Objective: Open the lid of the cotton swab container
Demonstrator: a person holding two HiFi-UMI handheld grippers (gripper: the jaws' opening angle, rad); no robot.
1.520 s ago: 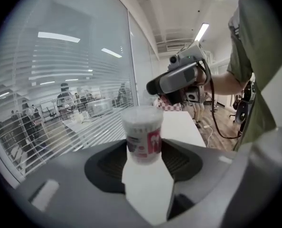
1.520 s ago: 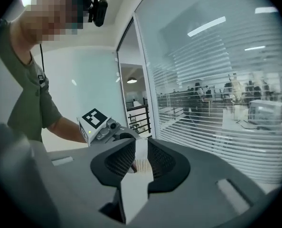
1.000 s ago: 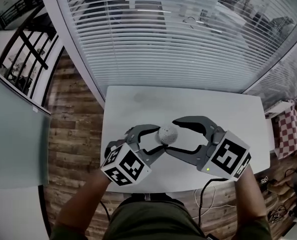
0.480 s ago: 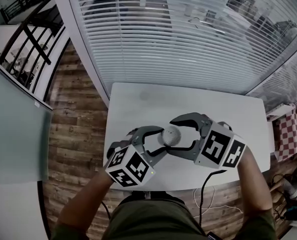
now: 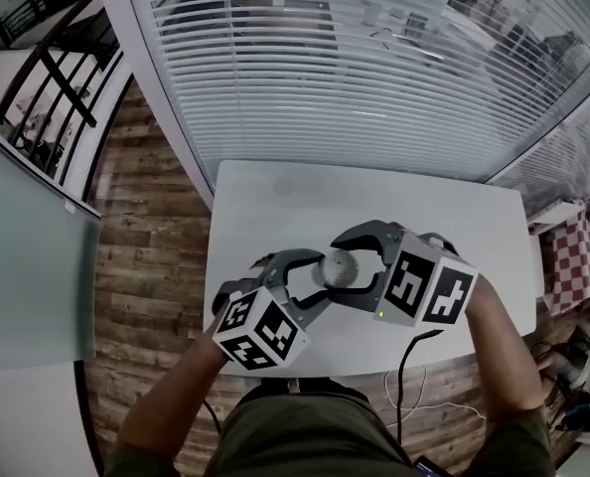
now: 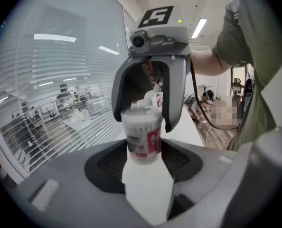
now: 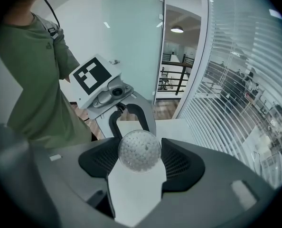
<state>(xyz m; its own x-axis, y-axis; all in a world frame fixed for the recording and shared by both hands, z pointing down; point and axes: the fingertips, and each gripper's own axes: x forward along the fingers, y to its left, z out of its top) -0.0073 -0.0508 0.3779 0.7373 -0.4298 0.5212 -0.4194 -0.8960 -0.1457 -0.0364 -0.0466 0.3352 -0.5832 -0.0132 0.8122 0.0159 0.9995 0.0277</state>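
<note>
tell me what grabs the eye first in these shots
First comes the clear cotton swab container, packed with white swabs and gripped upright between the left tongs over the near middle of the white table. The right tongs reach in from the opposite side, their jaws wide around its lid, which is still on. Beyond the table, slatted blinds fill the top of the head view.
</note>
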